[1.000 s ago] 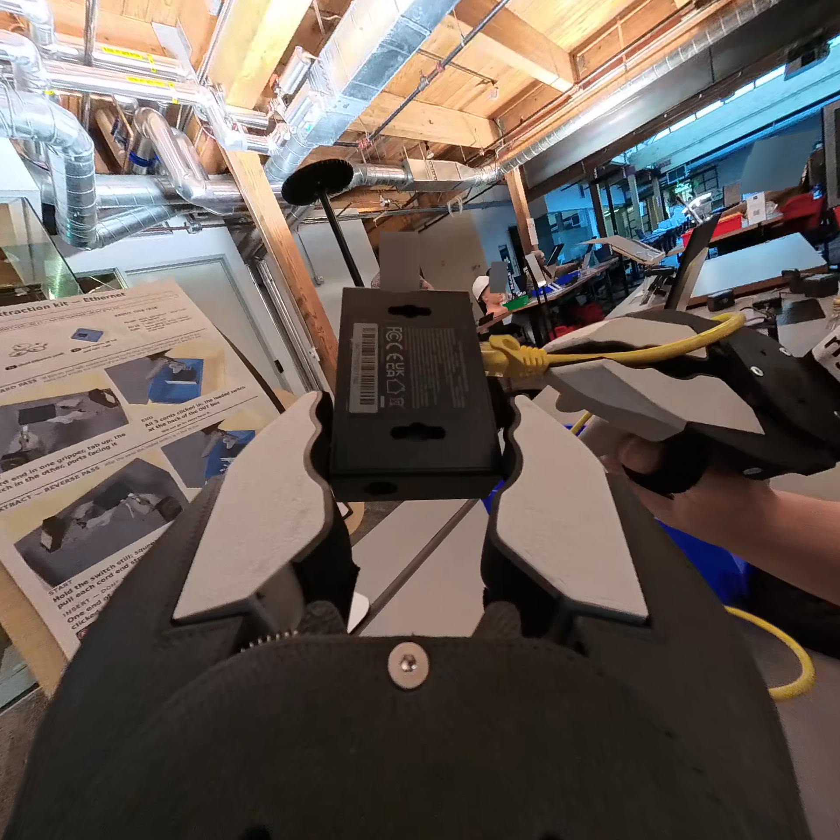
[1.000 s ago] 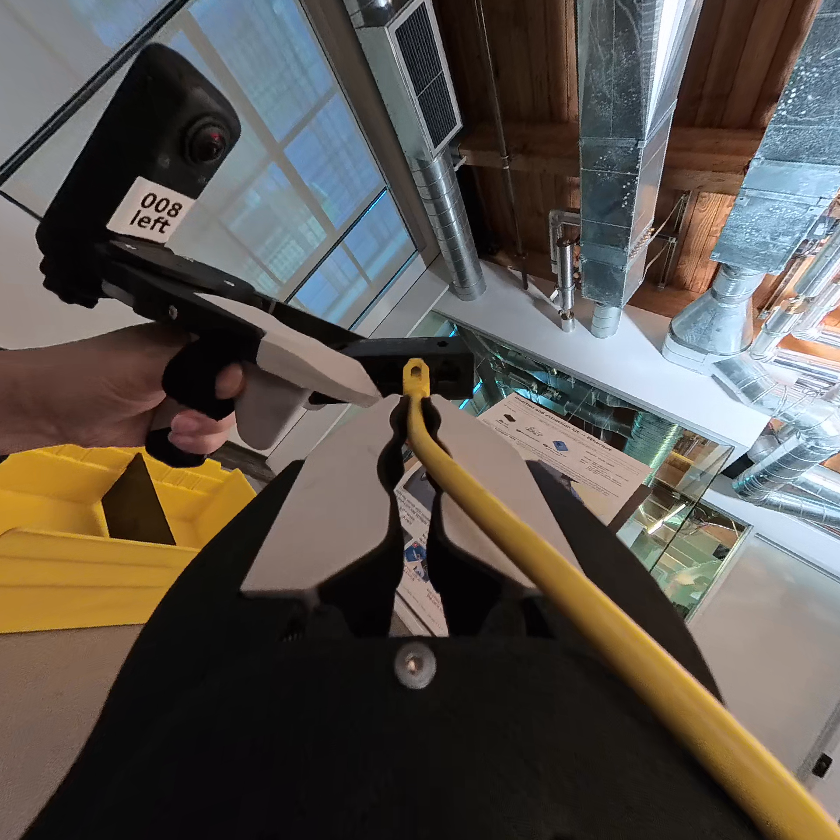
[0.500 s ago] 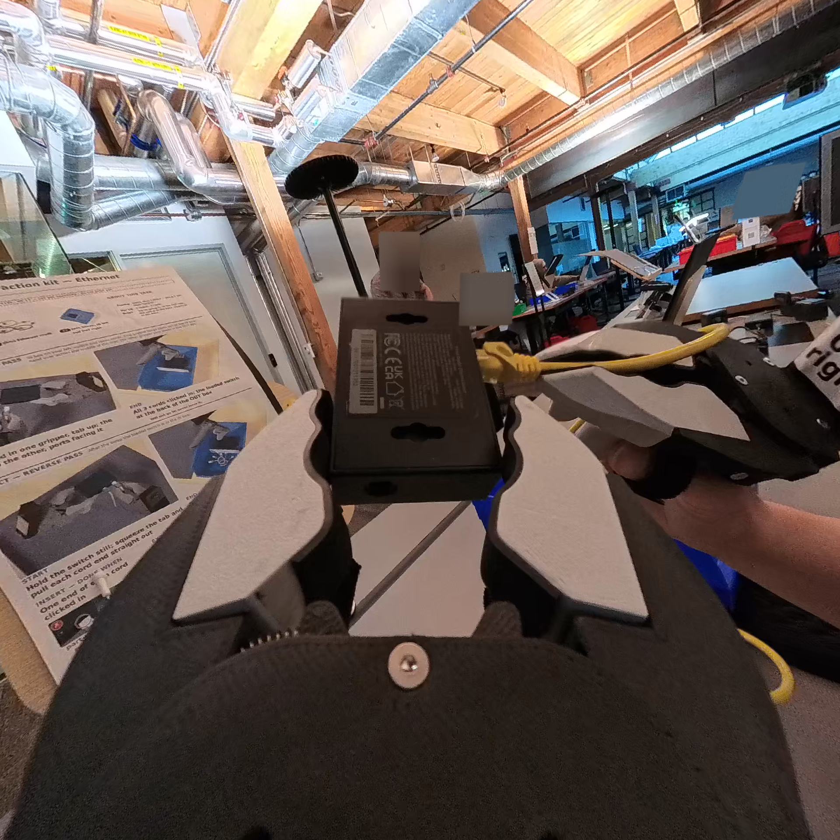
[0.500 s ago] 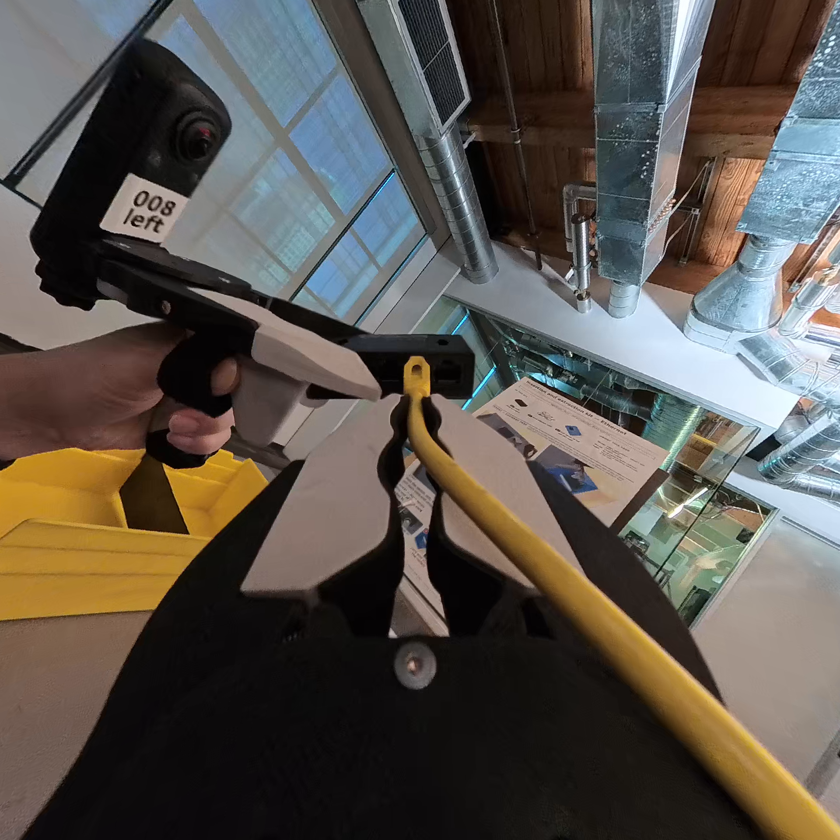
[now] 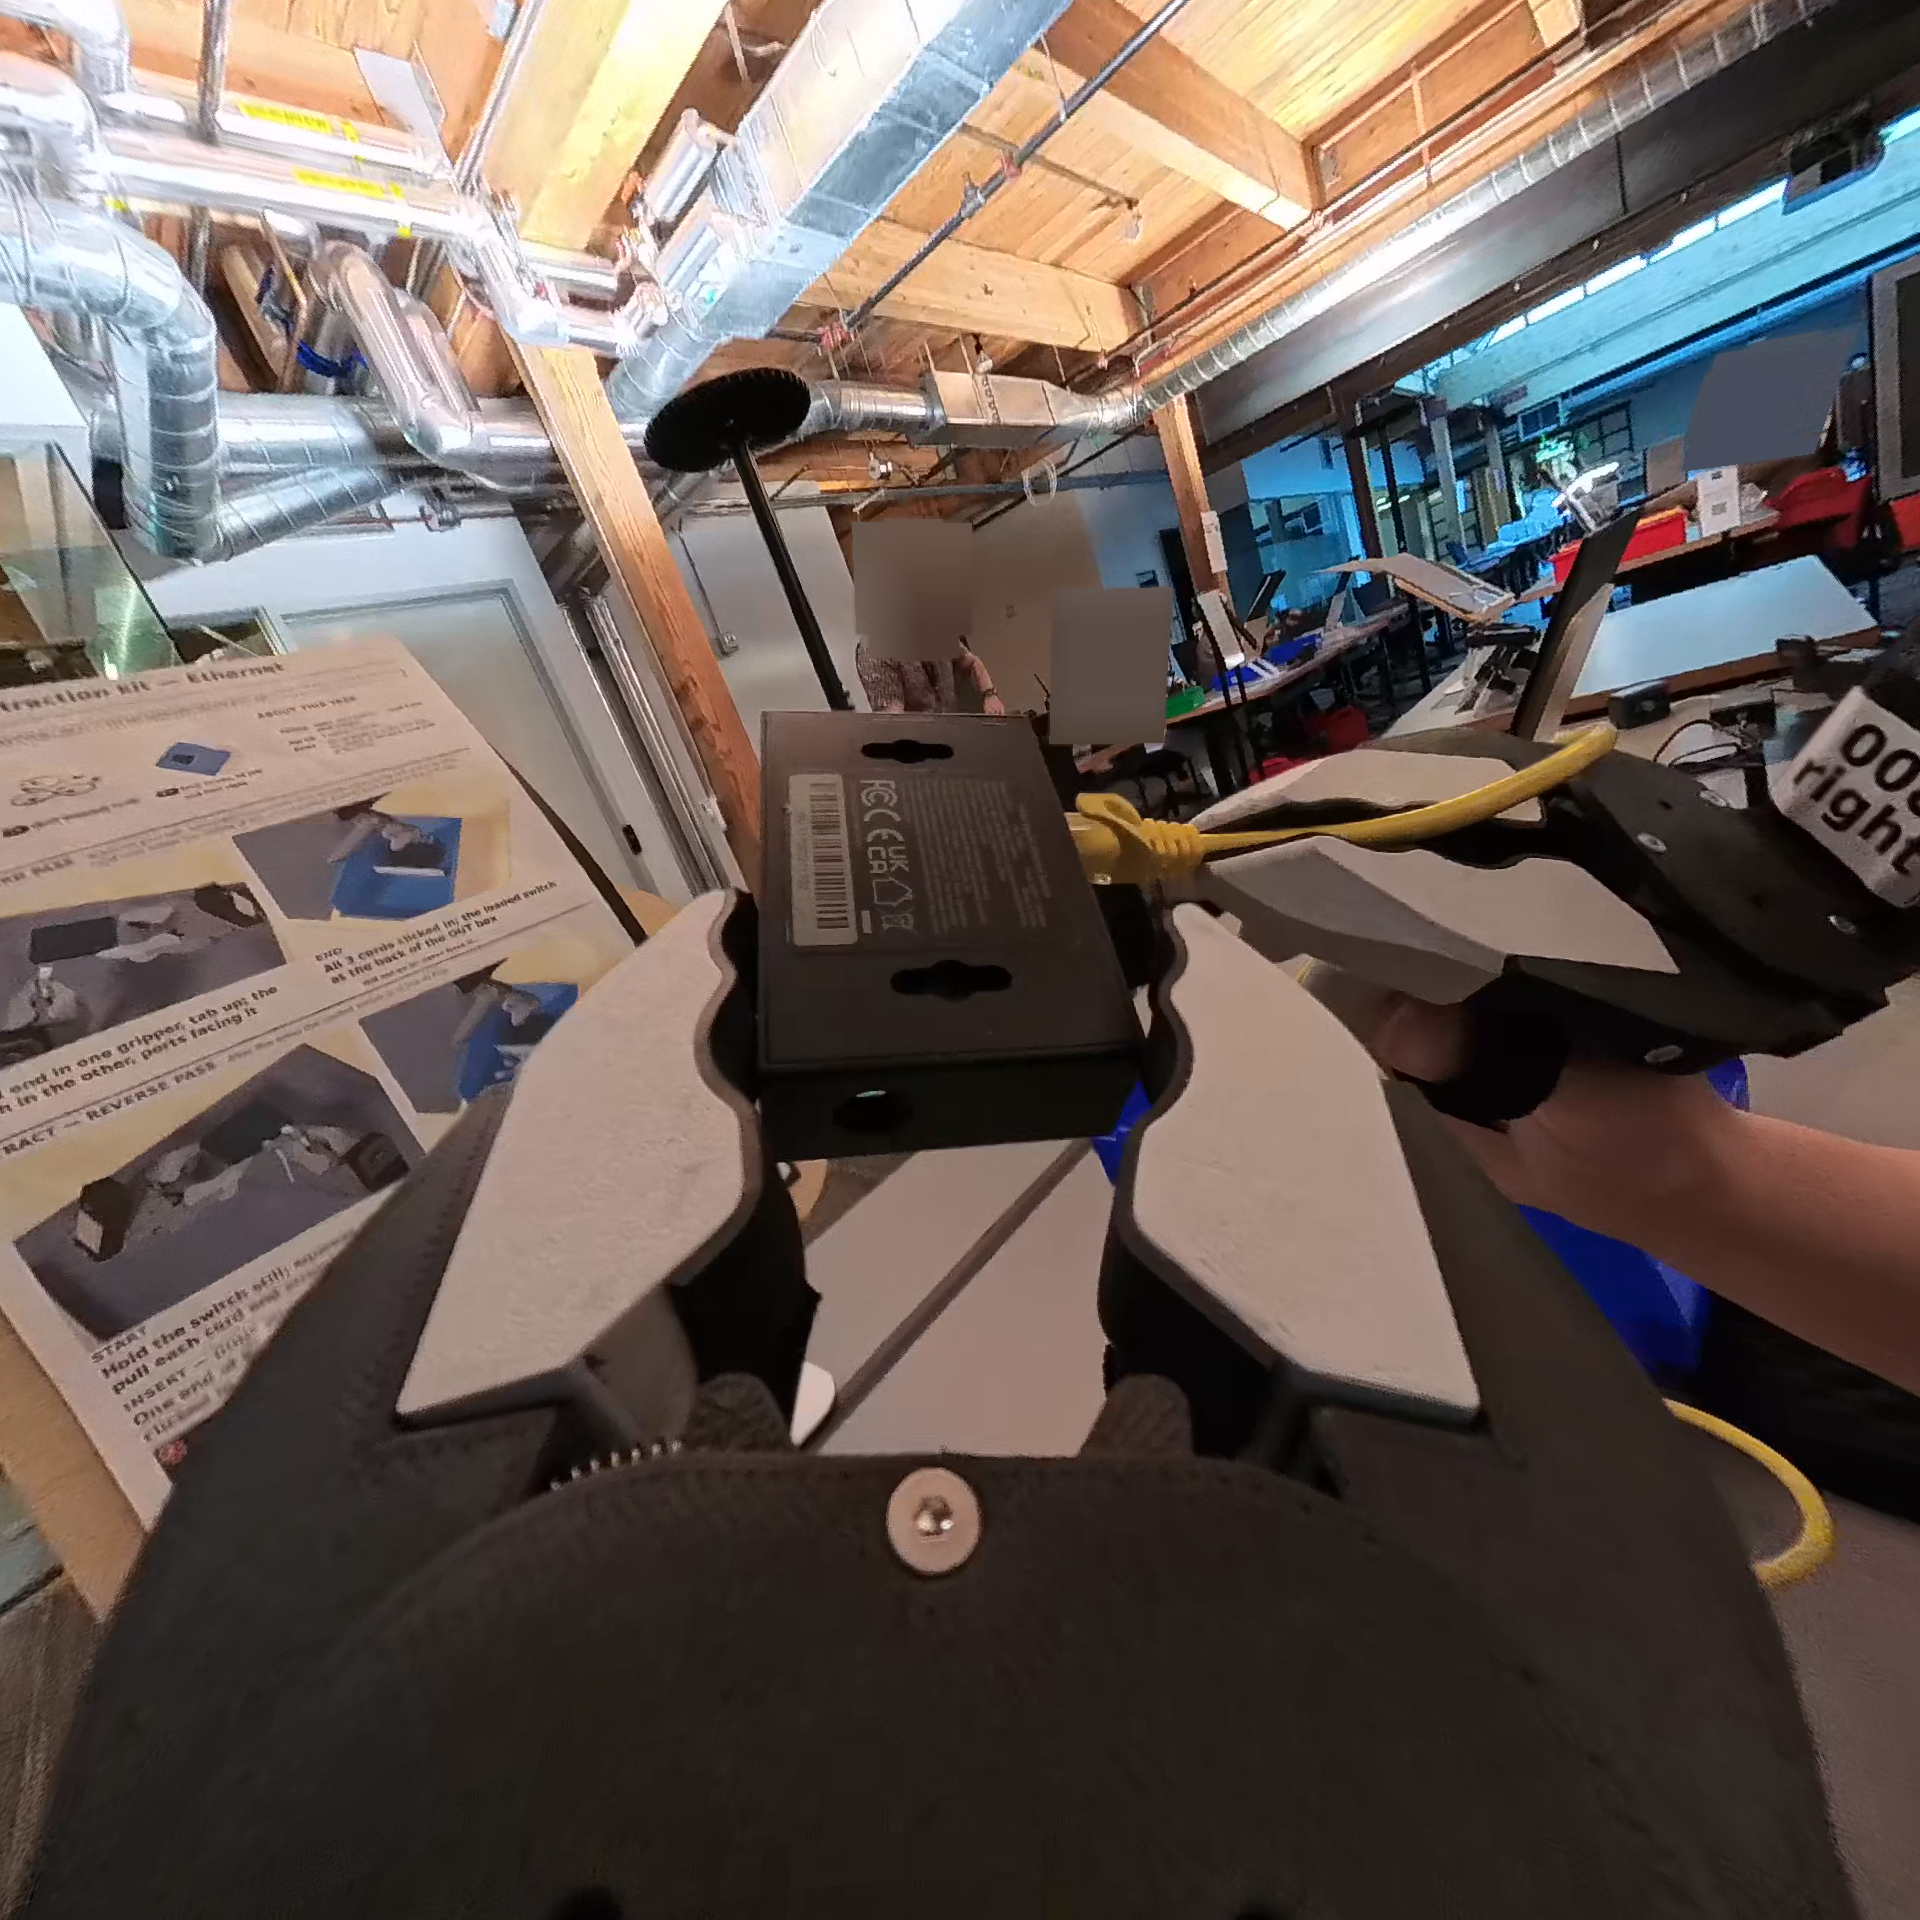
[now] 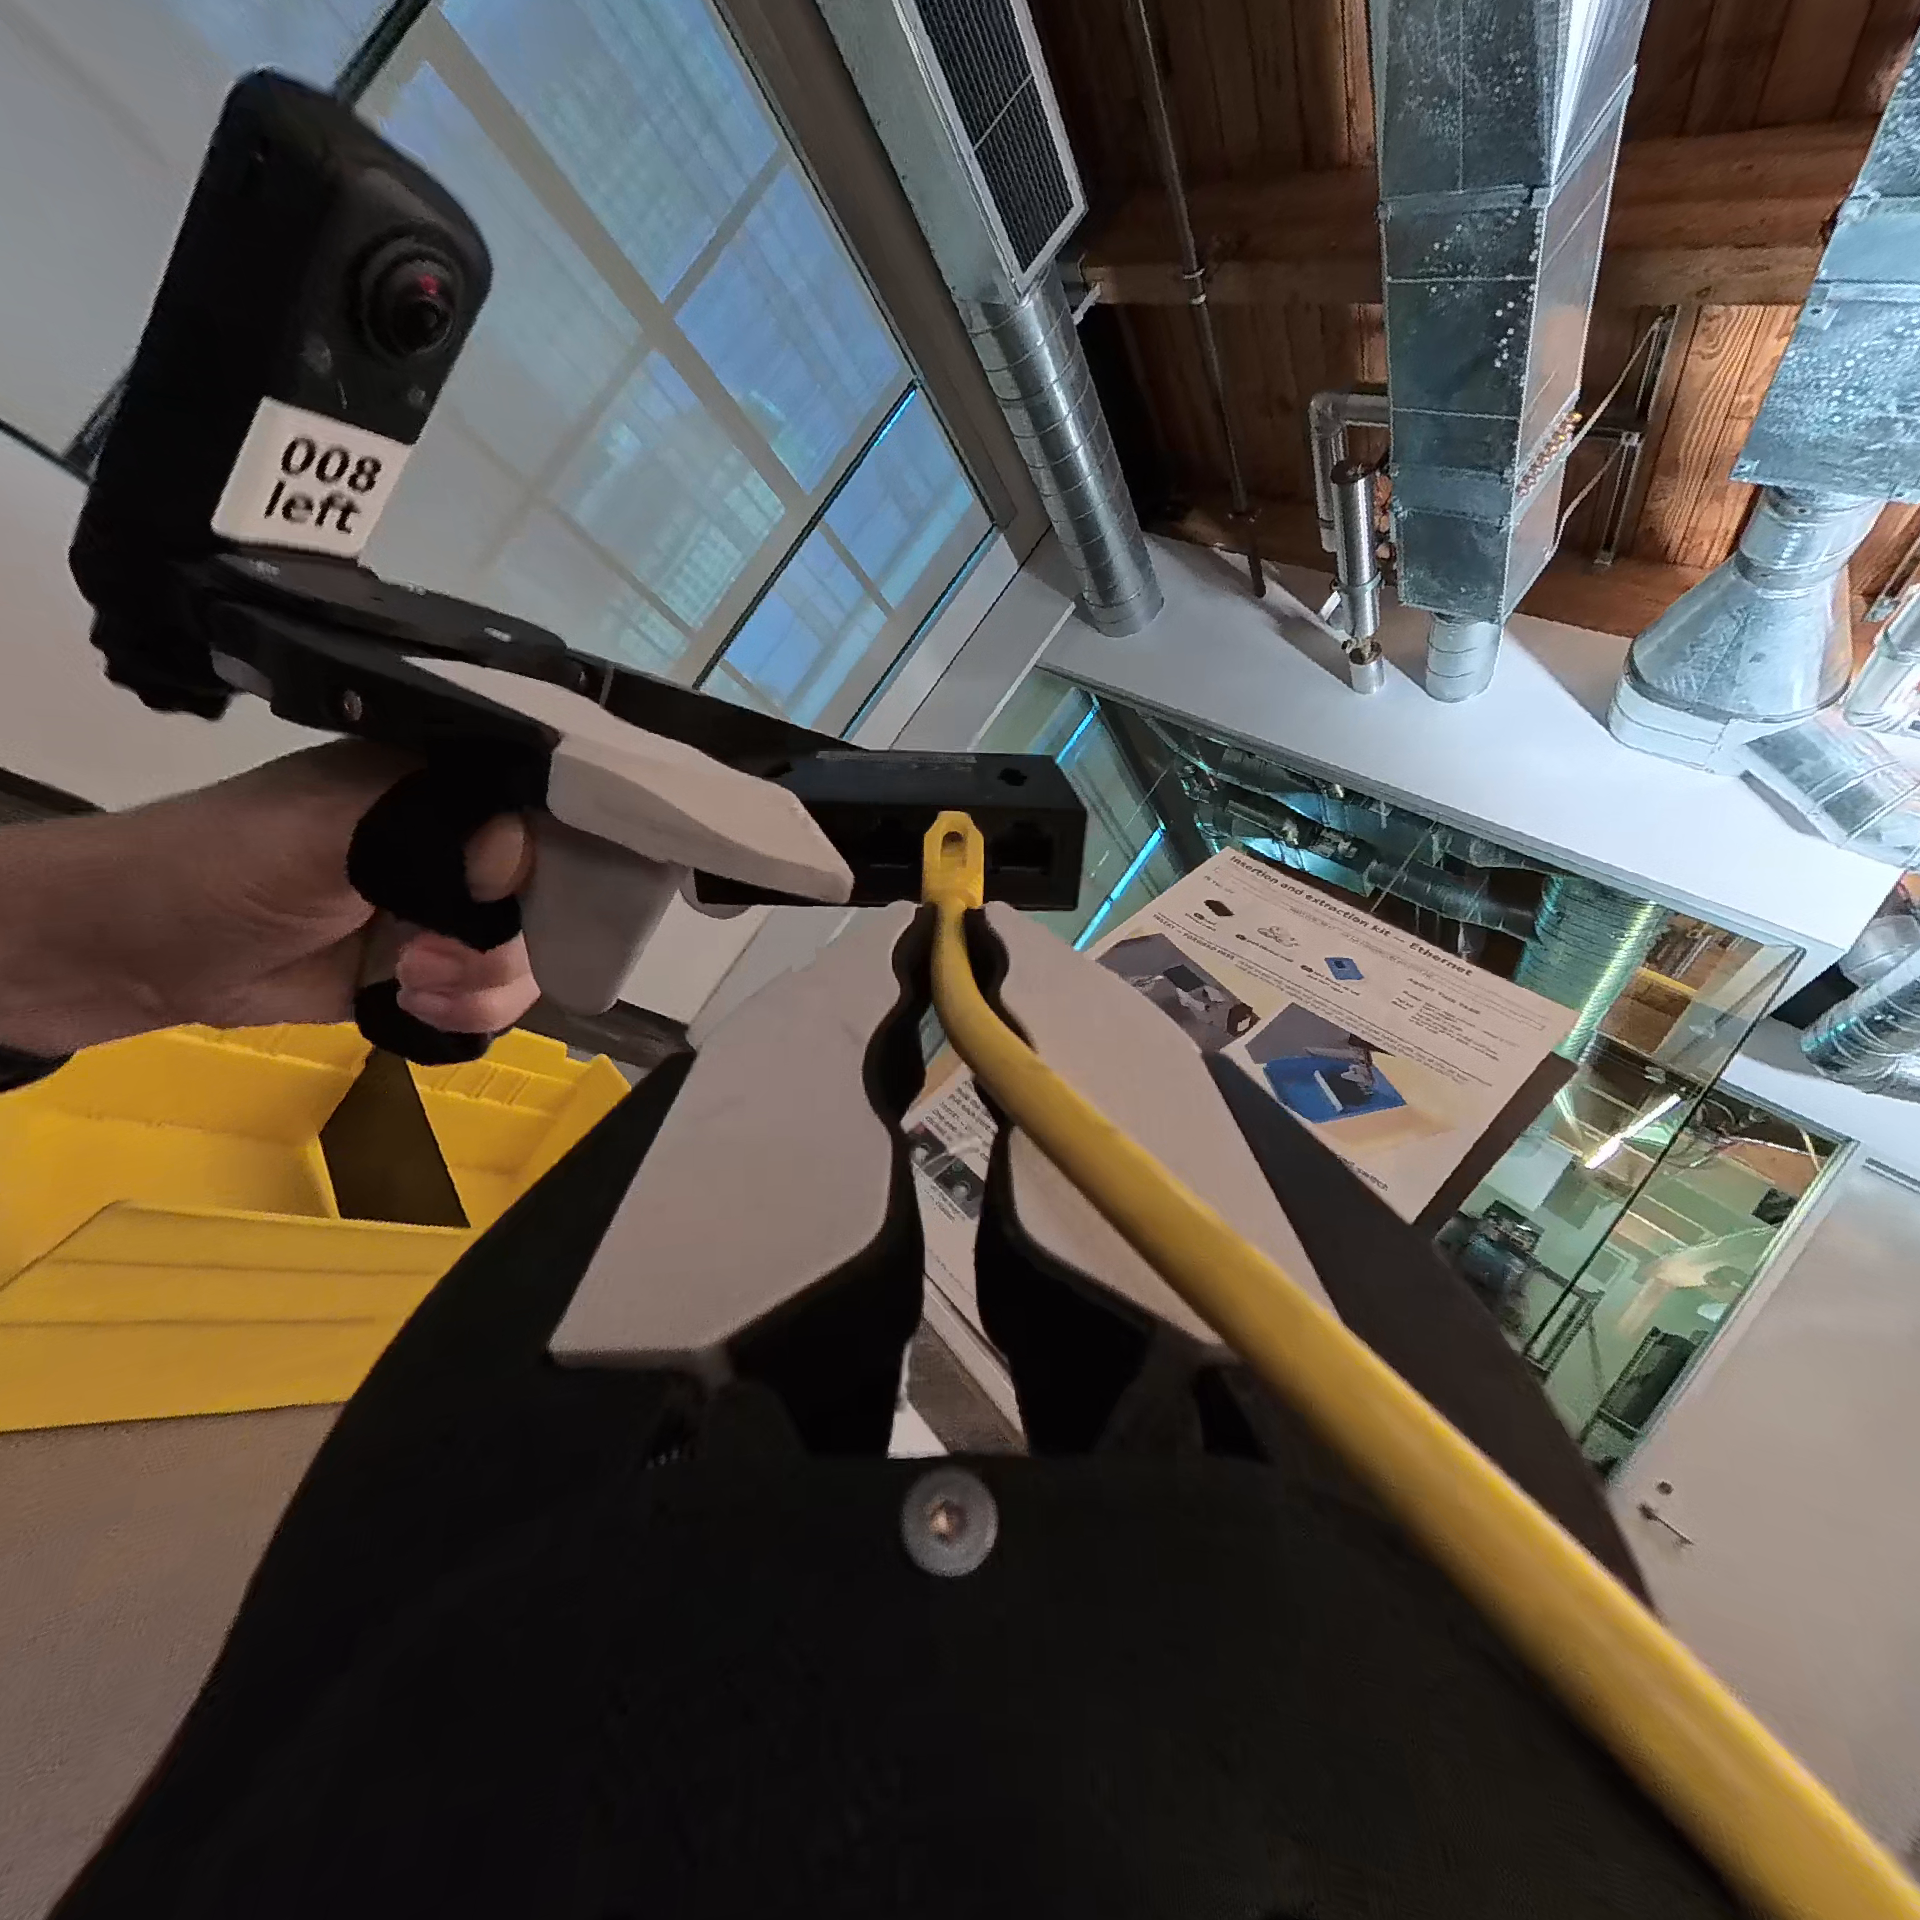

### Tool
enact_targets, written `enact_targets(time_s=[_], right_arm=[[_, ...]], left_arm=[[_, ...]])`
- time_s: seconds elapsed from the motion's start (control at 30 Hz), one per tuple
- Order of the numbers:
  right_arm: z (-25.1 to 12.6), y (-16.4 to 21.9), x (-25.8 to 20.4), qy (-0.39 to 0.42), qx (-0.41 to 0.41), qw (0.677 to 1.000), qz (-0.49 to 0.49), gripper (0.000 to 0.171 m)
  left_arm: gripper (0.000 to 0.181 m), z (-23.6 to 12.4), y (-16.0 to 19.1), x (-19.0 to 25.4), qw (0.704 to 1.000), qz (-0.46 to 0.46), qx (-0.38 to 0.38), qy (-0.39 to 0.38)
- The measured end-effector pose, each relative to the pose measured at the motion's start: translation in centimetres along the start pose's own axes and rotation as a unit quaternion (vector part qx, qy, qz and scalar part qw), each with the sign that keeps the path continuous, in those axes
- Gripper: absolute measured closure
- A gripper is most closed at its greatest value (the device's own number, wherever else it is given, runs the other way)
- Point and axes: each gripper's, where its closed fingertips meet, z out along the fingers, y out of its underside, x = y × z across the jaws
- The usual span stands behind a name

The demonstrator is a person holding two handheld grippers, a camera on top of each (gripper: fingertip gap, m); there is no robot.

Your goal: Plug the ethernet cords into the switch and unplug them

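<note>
My left gripper (image 5: pixel 945 966) is shut on a black switch (image 5: pixel 925 883) and holds it in the air, underside up, ports facing right. My right gripper (image 6: pixel 948 935) is shut on a yellow ethernet cord (image 6: pixel 1195 1174) just behind its plug (image 6: pixel 954 857). The plug sits in a middle port of the switch (image 6: pixel 935 831); an empty port shows on each side. In the left wrist view the right gripper (image 5: pixel 1195 883) comes in from the right, with the yellow plug (image 5: pixel 1122 857) at the switch's side. The left gripper (image 6: pixel 831 862) shows in the right wrist view.
An instruction poster (image 5: pixel 208 935) leans at the left. A yellow bin (image 6: pixel 208 1226) sits at the lower left of the right wrist view. A blue bin (image 5: pixel 1621 1278) lies under the right hand. Slack yellow cord (image 5: pixel 1787 1507) loops below. Grey table surface (image 5: pixel 966 1299) lies beneath.
Both grippers and the switch have shifted slightly together; the background slid a little. The plug stays at the port and both grips are unchanged.
</note>
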Motion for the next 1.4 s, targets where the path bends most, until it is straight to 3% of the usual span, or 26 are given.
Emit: enact_targets(time_s=[0.13,0.33,0.53,0.87,1.07,1.17,1.27,1.4], right_arm=[[-0.5,-1.5,0.3,0.024,0.026,0.999,-0.027,0.165],[-0.4,-2.0,0.1,0.045,0.035,0.998,-0.012,0.165],[-0.6,-2.3,0.0,0.057,0.045,0.997,-0.034,0.165],[-0.8,-3.2,-1.0,0.049,0.065,0.995,-0.057,0.165],[-1.2,-4.0,-1.4,0.02,0.099,0.994,-0.037,0.165],[-1.2,-3.7,-1.0,0.021,0.092,0.995,-0.024,0.165],[-1.0,-3.4,-1.2,0.011,0.082,0.996,-0.026,0.165],[-0.8,-3.0,-1.3,-0.009,0.065,0.998,-0.009,0.165]], left_arm=[[0.11,0.0,-2.1,0.6,0.998,-0.001,0.063,-0.006],[0.109,-0.3,-2.9,0.5,0.995,-0.026,0.098,-0.015],[0.11,-0.4,-2.7,0.8,0.996,-0.001,0.086,-0.006],[0.109,-0.9,-3.9,1.0,0.988,-0.064,0.135,0.026],[0.107,-0.8,-3.6,2.2,0.988,-0.053,0.126,0.07],[0.094,-0.5,-2.6,2.7,0.992,-0.029,0.096,0.079],[0.106,-0.6,-2.5,1.9,0.993,-0.01,0.105,0.048],[0.106,-0.6,-2.3,1.6,0.996,0.005,0.086,0.037]])
